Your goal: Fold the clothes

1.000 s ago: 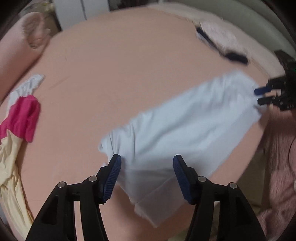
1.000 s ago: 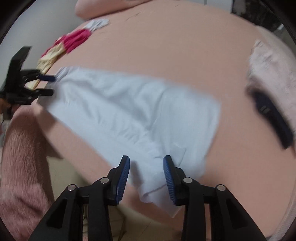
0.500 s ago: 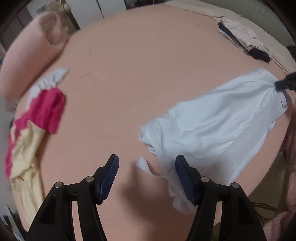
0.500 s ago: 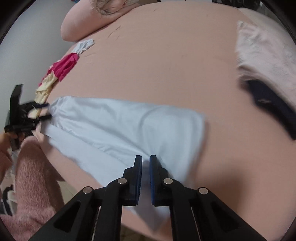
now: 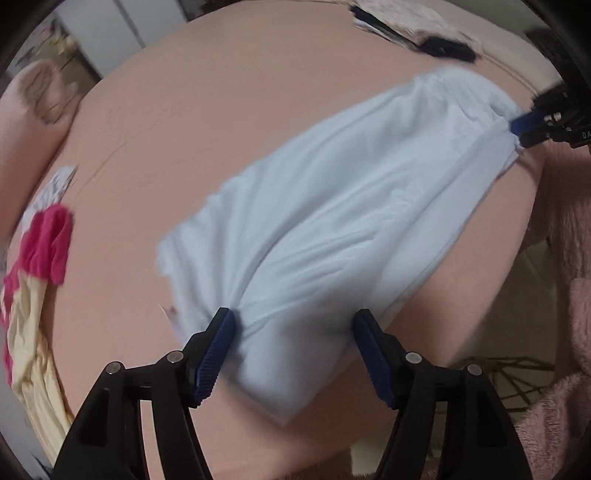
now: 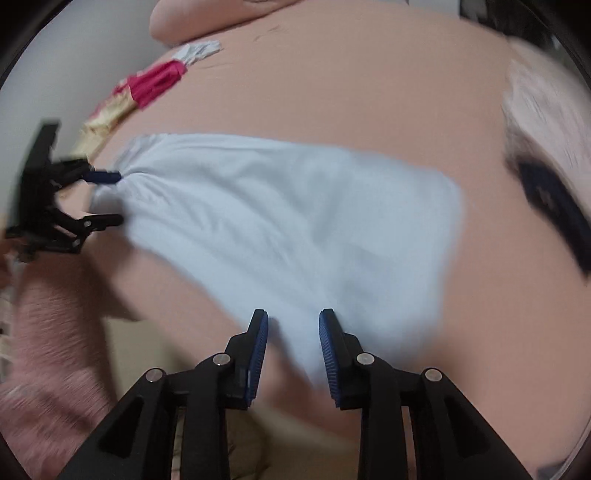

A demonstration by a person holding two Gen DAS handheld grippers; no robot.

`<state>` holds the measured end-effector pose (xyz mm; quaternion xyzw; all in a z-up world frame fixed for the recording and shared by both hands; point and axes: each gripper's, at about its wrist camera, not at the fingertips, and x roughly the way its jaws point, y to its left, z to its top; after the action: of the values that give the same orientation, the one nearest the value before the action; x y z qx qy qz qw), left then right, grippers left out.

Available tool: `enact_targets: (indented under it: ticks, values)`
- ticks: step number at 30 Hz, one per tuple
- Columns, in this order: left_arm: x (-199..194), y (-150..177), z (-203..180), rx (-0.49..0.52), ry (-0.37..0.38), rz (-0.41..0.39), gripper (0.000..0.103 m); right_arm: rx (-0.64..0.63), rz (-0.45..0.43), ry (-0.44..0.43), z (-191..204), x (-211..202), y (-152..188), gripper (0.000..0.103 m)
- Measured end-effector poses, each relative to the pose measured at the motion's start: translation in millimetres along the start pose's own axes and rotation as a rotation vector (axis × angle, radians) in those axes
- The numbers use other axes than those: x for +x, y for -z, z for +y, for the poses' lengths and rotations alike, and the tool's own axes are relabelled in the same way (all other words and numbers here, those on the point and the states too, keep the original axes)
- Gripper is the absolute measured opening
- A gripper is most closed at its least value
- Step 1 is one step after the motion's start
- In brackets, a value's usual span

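Note:
A light blue garment (image 5: 332,221) lies stretched and bunched across the peach bed (image 5: 221,110), near its front edge. My left gripper (image 5: 295,350) is open wide, and one end of the garment sits gathered between its fingers. In the right wrist view the garment (image 6: 277,221) spreads from my right gripper (image 6: 293,350) to the left gripper (image 6: 110,199) at the far left. The right gripper's pads stand apart with the cloth's near edge between them. From the left wrist view the right gripper (image 5: 526,131) is at the garment's far end.
Pink, yellow and white clothes (image 5: 44,251) lie at the bed's left side. A pile with a dark item (image 5: 424,33) sits at the far right. A pillow (image 5: 29,110) lies at the back. A fuzzy pink sleeve (image 6: 48,332) is beside the bed edge.
The right gripper was shut on the garment's edge half a second ago and now stands open. The left gripper has moved onto the garment's end, and the cloth has bunched there.

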<state>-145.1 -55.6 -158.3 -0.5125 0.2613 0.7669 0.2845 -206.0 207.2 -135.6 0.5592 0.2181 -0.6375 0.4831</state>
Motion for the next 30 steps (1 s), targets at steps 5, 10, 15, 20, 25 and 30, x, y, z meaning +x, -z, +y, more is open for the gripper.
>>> enact_targets:
  ticks: [5,10,15,20,25,30]
  values:
    - [-17.0,-18.6,-7.7,-0.143,0.008,-0.135,0.065,0.254,-0.250,0.016,-50.3,-40.5,-5.0,0.032]
    - [17.7,-9.1,-0.3,-0.099,-0.059,0.053,0.068,0.237,-0.067,0.094,-55.5,8.4,1.6,0.051]
    - [-15.3,10.9,6.5,-0.227,-0.058,0.018,0.068,0.373,-0.126,0.044,-83.7,-16.4,34.8,0.056]
    - [-6.5,6.4,-5.5,-0.363,0.024,0.002,0.068,0.463,-0.144,0.001,-88.2,9.4,23.1,0.066]
    - [-3.2,2.0,9.4,-0.385,0.016,-0.020,0.068,0.441,-0.137,-0.012,-87.8,30.0,26.4,0.079]
    - [-3.2,1.7,19.6,-0.442,0.043,-0.023,0.068,0.425,-0.176,-0.128,-78.6,17.6,16.8,0.029]
